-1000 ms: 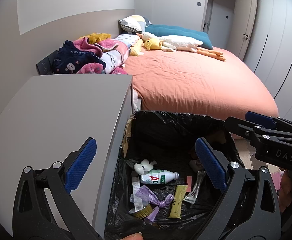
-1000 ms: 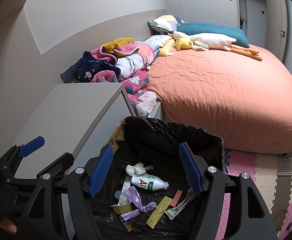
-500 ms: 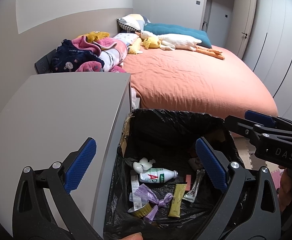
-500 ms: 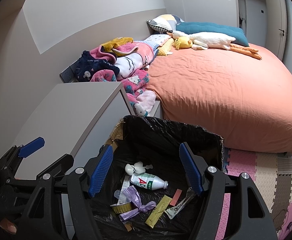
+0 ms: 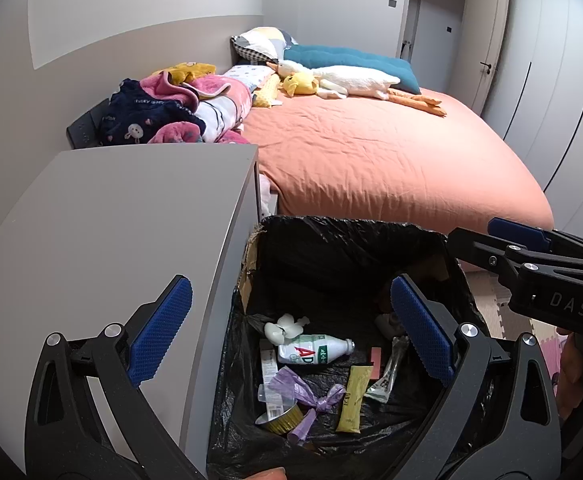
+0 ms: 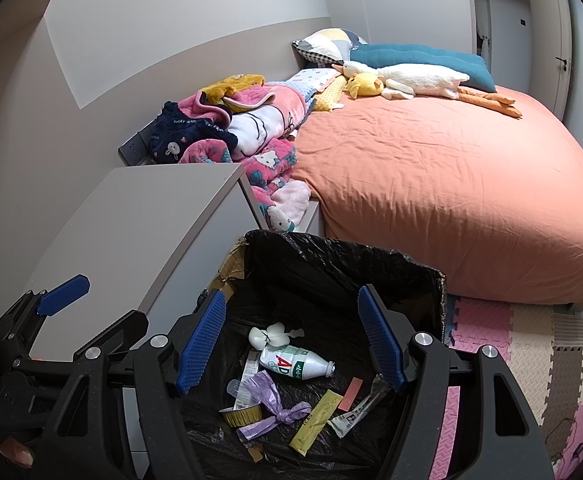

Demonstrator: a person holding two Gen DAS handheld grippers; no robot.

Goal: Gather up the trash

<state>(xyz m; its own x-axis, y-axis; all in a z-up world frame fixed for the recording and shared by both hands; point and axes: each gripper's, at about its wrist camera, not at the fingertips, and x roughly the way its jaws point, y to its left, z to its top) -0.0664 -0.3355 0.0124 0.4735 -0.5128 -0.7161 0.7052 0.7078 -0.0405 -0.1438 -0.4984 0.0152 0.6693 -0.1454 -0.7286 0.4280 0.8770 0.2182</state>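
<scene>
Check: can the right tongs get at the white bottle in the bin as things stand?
Probably yes. The right tongs hang open over the bin, whose mouth is uncovered, and the white bottle lies on top of the trash with nothing over it. The left tongs stand off to the side.

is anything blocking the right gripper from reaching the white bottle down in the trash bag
Nothing visible does. The right gripper hangs open over the mouth of the black trash bag, and the white bottle lies uncovered at the bottom, in plain sight between its fingers. The left gripper is open too.
</scene>
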